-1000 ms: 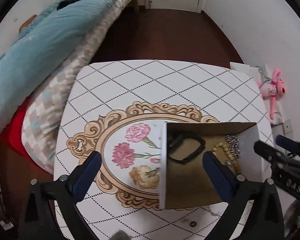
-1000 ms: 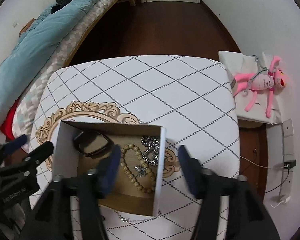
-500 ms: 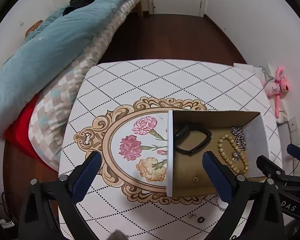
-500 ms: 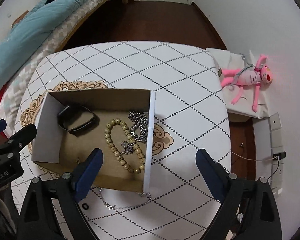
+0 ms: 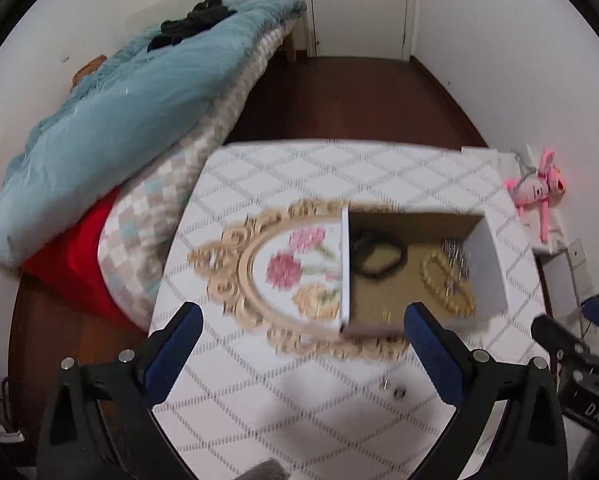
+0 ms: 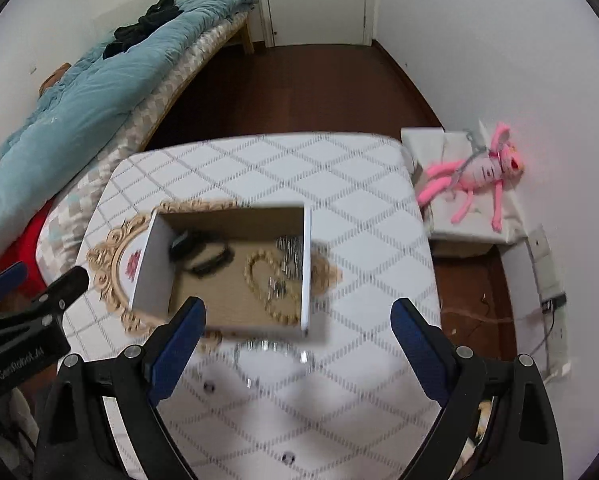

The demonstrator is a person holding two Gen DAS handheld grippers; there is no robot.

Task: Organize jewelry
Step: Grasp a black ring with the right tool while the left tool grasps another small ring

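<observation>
An open white cardboard box (image 5: 495, 264) (image 6: 149, 268) stands on the table. Inside lie a black bracelet (image 5: 377, 258) (image 6: 203, 254), a tan bead bracelet (image 5: 445, 284) (image 6: 271, 284) and a silver chain (image 6: 289, 256). A thin silver chain (image 6: 271, 348) lies on the table just in front of the box, with small loose pieces (image 5: 395, 390) (image 6: 287, 458) nearer to me. My left gripper (image 5: 299, 344) is open and empty, above the table before the box. My right gripper (image 6: 297, 340) is open and empty, above the thin chain.
The white table (image 5: 299, 168) has a diamond pattern and a gold-framed flower print (image 5: 283, 272). A bed with a blue quilt (image 5: 131, 112) lies to the left. A pink plush toy (image 6: 475, 172) lies on a low box to the right. Dark wood floor lies beyond.
Both grippers have pulled back and up from the box, so it looks smaller and farther. The right gripper opened wide a second ago and stays open. The views are blurred by motion.
</observation>
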